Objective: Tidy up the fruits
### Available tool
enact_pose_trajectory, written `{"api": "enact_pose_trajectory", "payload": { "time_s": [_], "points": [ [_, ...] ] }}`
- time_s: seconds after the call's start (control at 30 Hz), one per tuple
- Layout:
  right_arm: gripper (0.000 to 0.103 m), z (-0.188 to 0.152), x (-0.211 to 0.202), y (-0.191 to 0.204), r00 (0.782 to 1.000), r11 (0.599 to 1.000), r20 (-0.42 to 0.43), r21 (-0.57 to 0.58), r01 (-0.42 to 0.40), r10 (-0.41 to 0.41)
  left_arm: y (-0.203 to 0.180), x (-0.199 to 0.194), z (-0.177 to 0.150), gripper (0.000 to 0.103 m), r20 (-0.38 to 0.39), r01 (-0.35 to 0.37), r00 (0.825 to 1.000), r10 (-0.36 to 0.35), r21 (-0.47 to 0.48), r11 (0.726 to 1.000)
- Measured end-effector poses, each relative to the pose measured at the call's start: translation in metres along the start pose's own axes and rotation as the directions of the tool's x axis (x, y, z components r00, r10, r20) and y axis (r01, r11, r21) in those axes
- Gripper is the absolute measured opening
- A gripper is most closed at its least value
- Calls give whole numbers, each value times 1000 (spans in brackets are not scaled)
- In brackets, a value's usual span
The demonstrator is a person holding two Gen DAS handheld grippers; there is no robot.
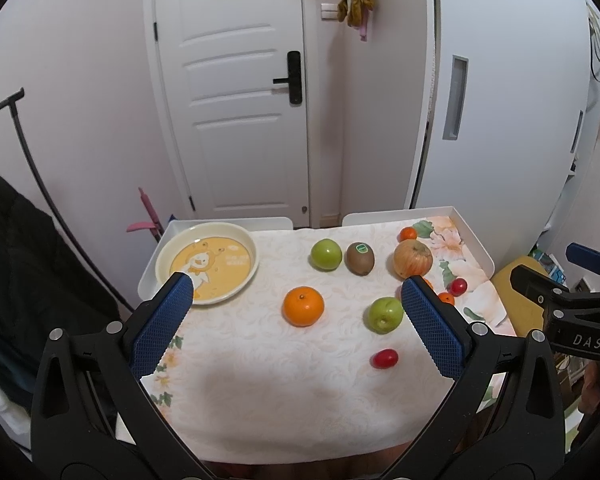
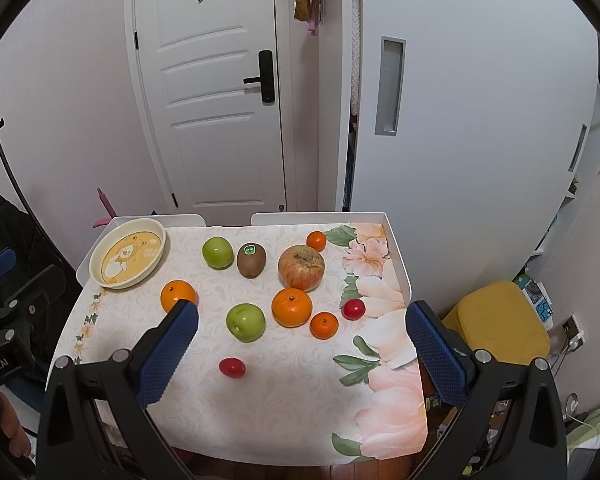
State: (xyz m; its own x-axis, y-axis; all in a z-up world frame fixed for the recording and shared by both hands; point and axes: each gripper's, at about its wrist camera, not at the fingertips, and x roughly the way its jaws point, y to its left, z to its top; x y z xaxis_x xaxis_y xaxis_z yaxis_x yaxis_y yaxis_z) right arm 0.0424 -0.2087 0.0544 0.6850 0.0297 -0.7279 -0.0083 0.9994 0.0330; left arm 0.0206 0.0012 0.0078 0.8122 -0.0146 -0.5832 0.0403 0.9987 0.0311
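Observation:
Fruits lie loose on a floral tablecloth: two green apples, a kiwi, a red-yellow apple, oranges, small mandarins and two red cherry tomatoes. An empty yellow plate with a duck picture sits at the far left corner. My left gripper is open above the near table, with the orange between its fingers. My right gripper is open and empty above the near side.
The table has a raised white rim at the back and right. A white door and wall stand behind it. A yellow stool is on the floor to the right. A dark garment and a black stand are at left.

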Motion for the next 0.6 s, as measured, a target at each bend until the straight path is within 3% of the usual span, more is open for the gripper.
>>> {"api": "enact_pose_trajectory", "payload": {
  "time_s": [0.37,0.6],
  "points": [
    [103,-12,29,-15,994,996,-71,-37,-83,80,-11,29,-12,103,-37,-49,998,50,31,998],
    [103,-36,59,-14,984,989,-112,-39,-145,140,-5,66,-27,103,-68,-19,997,23,66,998]
  ]
}}
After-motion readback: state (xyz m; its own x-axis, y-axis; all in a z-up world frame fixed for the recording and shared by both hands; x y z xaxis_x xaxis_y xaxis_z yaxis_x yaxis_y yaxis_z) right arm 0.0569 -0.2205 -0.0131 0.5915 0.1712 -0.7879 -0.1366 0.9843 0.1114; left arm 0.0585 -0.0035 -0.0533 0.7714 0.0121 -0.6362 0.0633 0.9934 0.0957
